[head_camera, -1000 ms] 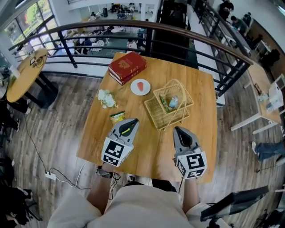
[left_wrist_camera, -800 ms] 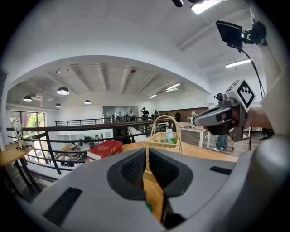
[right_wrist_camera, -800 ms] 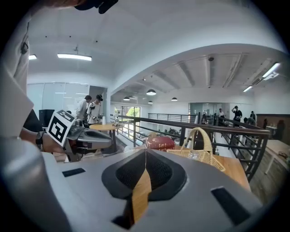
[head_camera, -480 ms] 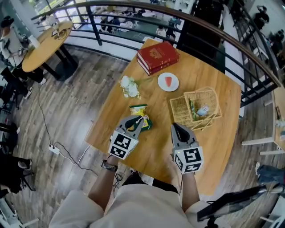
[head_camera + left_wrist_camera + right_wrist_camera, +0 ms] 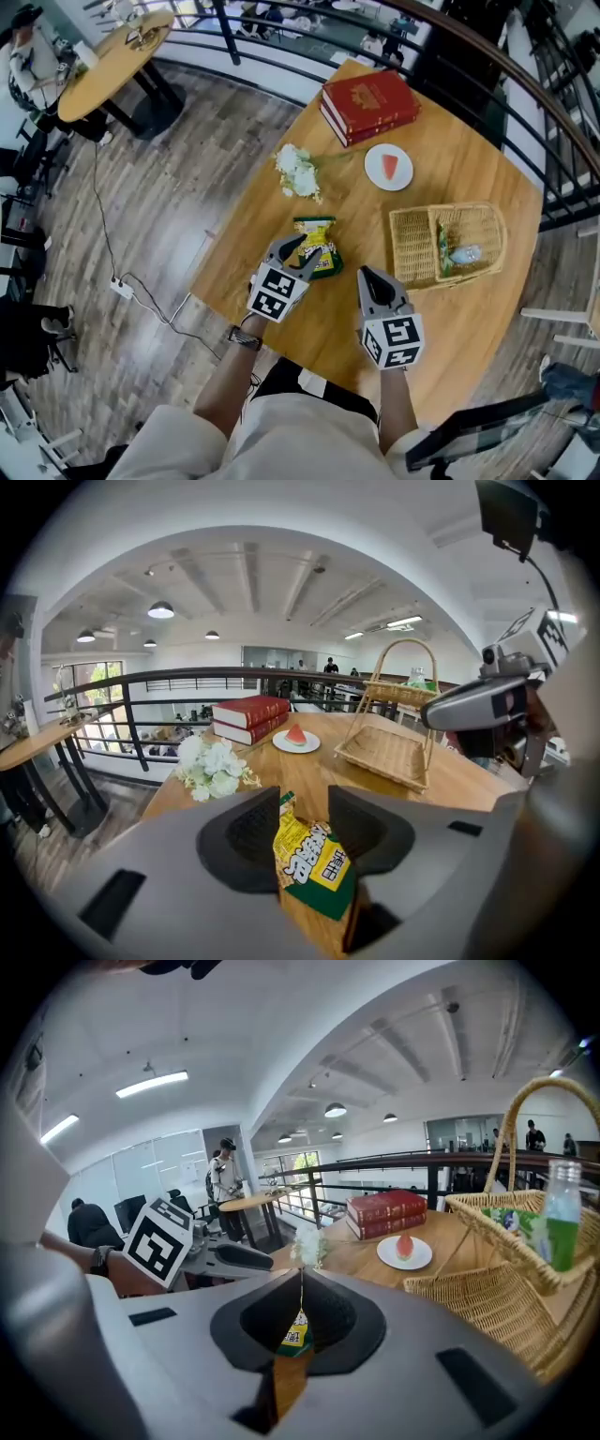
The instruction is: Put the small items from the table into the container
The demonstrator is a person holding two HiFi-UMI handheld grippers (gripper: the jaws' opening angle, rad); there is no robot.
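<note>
Snack packet, yellow and green, lies flat on the wooden surface toward its near-left edge, well left of the wicker basket

My left gripper is down over it. In the left gripper view the packet sits between the two pads, with its far end poking out past the tips. The jaws are opening at this moment and neither pad looks to press on the wrapper, so I log them as released: straddling the packet, not gripping it. Judgement: they spread to take the packet across its width. The squeeze is not yet made, and the carry right to the basket comes after

My right gripper hovers just right of the left one, over the near part of the surface. Its jaws are clenched on nothing, with only a thin slit between them in the right gripper view. It is probably parked there to leave the left one room

The basket stands with its handle up and already holds a small bottle

Farther out:
- a white flower bunch, just beyond the packet
- a plate with a watermelon slice
- red books at the far corner

Risk, as I judge it: a thin, slick packet lying flat gives the pads little edge to bite, so they may skid over it
</note>
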